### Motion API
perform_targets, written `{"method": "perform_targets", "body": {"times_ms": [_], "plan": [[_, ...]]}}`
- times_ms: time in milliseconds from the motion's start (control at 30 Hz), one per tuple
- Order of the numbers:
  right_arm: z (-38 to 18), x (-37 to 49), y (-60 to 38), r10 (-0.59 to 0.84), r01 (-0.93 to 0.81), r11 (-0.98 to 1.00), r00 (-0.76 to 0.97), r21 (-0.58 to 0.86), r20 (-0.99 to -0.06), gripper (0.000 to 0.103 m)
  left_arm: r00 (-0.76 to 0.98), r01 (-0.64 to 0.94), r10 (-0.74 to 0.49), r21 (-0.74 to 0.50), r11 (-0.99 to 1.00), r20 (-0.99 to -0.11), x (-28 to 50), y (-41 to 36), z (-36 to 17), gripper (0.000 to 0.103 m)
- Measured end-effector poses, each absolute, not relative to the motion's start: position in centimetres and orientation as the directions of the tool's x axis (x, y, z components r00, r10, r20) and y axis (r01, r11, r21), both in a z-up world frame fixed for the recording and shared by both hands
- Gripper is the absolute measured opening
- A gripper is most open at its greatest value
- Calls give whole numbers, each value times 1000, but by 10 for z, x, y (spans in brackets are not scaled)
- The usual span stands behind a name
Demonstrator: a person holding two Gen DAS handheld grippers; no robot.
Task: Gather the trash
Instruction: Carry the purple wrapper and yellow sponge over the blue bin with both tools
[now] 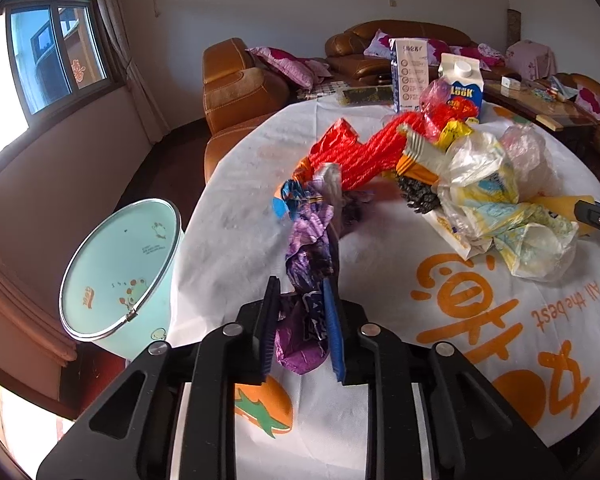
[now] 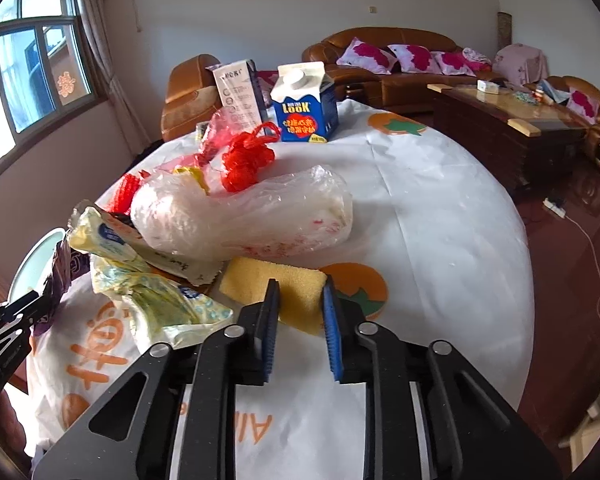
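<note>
The left gripper (image 1: 300,300) is closed on a crumpled purple foil wrapper (image 1: 308,264), which stands up between its two jaws at the near edge of the round table (image 1: 228,240). The right gripper (image 2: 300,300) is closed on the near corner of a yellow sponge (image 2: 272,284), and both pads press into the foam. The table has a white cover with orange prints. The rest of the trash lies in a heap in the middle of the table: a red mesh net (image 1: 364,156), a clear plastic bag (image 2: 252,216), a pale yellow wrapper with blue print (image 2: 164,304) and a pink thin bag (image 2: 220,132). At the far side of the table a blue and white milk carton (image 2: 306,104) stands upright, and a tall white box (image 2: 240,94) stands just beside it on the left. A mint green bin (image 1: 120,276) with a metal rim stands on the floor, to the left of the table and near the left gripper.
</note>
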State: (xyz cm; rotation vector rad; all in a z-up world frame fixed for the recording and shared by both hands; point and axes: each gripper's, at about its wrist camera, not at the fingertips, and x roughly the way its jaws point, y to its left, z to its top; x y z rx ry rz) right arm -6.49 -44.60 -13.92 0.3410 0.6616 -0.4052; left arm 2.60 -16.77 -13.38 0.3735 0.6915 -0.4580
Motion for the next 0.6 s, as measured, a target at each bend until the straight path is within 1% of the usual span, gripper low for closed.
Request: {"method": "perform_targets", "body": {"times_ms": [300, 467, 600], "plan": [[-87, -84, -434, -303, 443, 881, 795, 163, -525, 19, 726, 506, -283, 209, 837, -627, 20, -149, -104, 18], [-69, -82, -422, -274, 399, 900, 830, 173, -486, 19, 747, 480, -265, 218, 850, -610, 25, -134, -92, 17], [-62, -69, -411, -242, 359, 916, 849, 176, -470, 19, 761, 460, -256, 218, 861, -596, 35, -122, -84, 14]]}}
